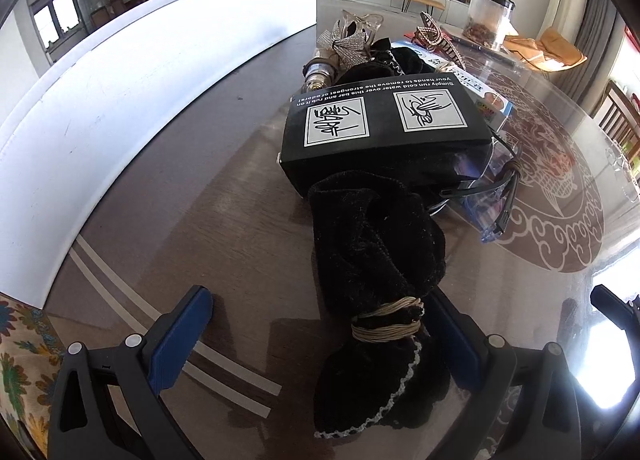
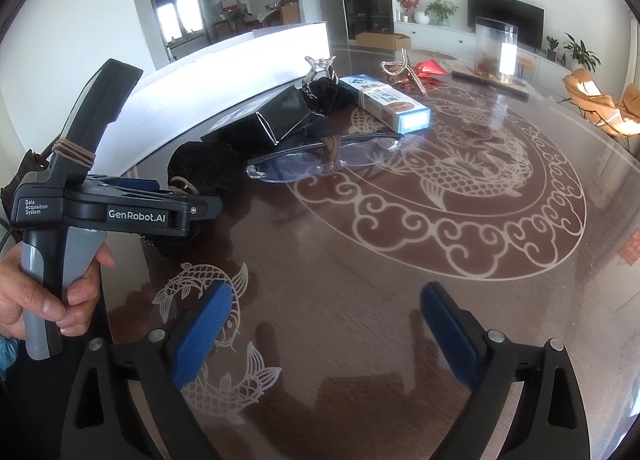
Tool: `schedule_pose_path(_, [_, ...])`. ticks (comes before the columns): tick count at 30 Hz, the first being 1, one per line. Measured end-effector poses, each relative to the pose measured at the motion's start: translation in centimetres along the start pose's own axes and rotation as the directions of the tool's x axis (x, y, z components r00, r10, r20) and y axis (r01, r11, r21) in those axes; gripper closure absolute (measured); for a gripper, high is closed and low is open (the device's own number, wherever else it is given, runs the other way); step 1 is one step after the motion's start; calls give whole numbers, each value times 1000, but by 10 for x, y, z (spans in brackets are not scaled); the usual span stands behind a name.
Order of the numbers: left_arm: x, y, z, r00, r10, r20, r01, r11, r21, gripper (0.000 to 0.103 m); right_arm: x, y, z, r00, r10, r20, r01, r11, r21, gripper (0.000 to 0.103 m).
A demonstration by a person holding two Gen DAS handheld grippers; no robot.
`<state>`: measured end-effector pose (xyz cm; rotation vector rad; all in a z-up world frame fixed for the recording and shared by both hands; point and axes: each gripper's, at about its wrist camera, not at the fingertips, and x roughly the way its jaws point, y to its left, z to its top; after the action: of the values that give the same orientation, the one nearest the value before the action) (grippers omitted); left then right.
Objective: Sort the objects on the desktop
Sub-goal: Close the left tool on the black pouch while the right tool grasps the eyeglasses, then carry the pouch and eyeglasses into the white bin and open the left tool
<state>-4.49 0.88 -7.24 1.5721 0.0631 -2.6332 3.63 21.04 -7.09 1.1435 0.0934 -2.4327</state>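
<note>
Room: living room behind, with a television and plants; a dark glossy table (image 2: 360, 300) bearing pale fish and cloud patterns fills the foreground.
White board (image 1: 132, 100): stands along the table's left side; its lower end is cut off by the frame edge.
Left gripper (image 1: 324, 336): jaws spread wide; the black velvet pouch (image 1: 376, 260) lies between the blue pads, and I cannot tell whether the right pad touches it, since the pouch hides that pad; a hand (image 2: 36, 292) grips the handle.
Pouch: long axis runs away from the left wrist camera; its cord-tied neck points toward the camera, its far end against the black box (image 1: 384, 128).
Black box: partly hides the clutter behind it; printed side up.
Glasses (image 2: 324, 160): clear lenses, hard to make out on the gloss; just right of the box.
Blue-and-white carton (image 2: 384, 100): beyond the glasses, lengthwise toward the right wrist camera.
Right gripper (image 2: 324, 336): jaws wide apart over bare table, nothing between them.
</note>
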Motion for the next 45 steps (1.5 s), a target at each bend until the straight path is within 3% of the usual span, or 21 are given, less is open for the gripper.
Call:
schedule_pose_path(9, [1, 2, 1, 1000, -3, -1, 3, 1000, 13, 0, 2, 0, -1, 999, -31, -8, 31, 1000, 2, 7])
schedule_pose_path(13, [1, 4, 1, 1000, -3, 0, 3, 1000, 9, 0, 7, -10, 7, 999, -19, -30, 21, 997, 75, 7])
schedule_pose_path(15, [-4, 4, 1, 999, 6, 37, -6, 1000, -1, 16, 8, -17, 21, 1000, -8, -22, 11, 991, 136, 7])
schedule_pose_path(16, [-7, 2, 0, 998, 4, 57, -4, 1000, 7, 38, 7, -19, 30, 1000, -7, -4, 7, 986, 165, 7])
schedule_pose_path(17, [-9, 1, -1, 998, 1, 67, -2, 1000, 15, 50, 6, -21, 40, 1000, -6, 19, 2, 981, 192, 7])
schedule_pose_path(19, [-11, -1, -2, 997, 4, 79, -6, 1000, 25, 64, 8, -22, 63, 998, -14, 55, 1, 972, 234, 7])
schedule_pose_path(22, [-11, 0, -4, 997, 4, 78, -5, 1000, 18, 65, 34, -23, 96, 1000, -15, 22, 8, 958, 286, 9])
schedule_pose_path(26, [-11, 5, -4, 997, -13, 73, 13, 1000, -1, 66, 82, -15, 115, 992, -34, -118, 67, 955, 288, 50])
schedule_pose_path(28, [-12, 7, -4, 997, -27, 73, 27, 1000, -10, 67, 90, -7, 113, 986, -69, -149, 106, 962, 253, 60])
schedule_pose_path(30, [-14, 8, -5, 996, -38, 80, 40, 999, -18, 67, 87, -2, 107, 985, -79, -151, 110, 972, 207, 88])
schedule_pose_path(40, [-42, 8, -14, 972, -157, 173, 159, 987, 2, 69, 14, -12, 59, 984, -113, -138, 119, 992, 36, 90])
schedule_pose_path(45, [-71, 33, -19, 916, -304, 261, 322, 946, -29, 69, -16, -11, 56, 990, -94, -104, 98, 995, 35, 90])
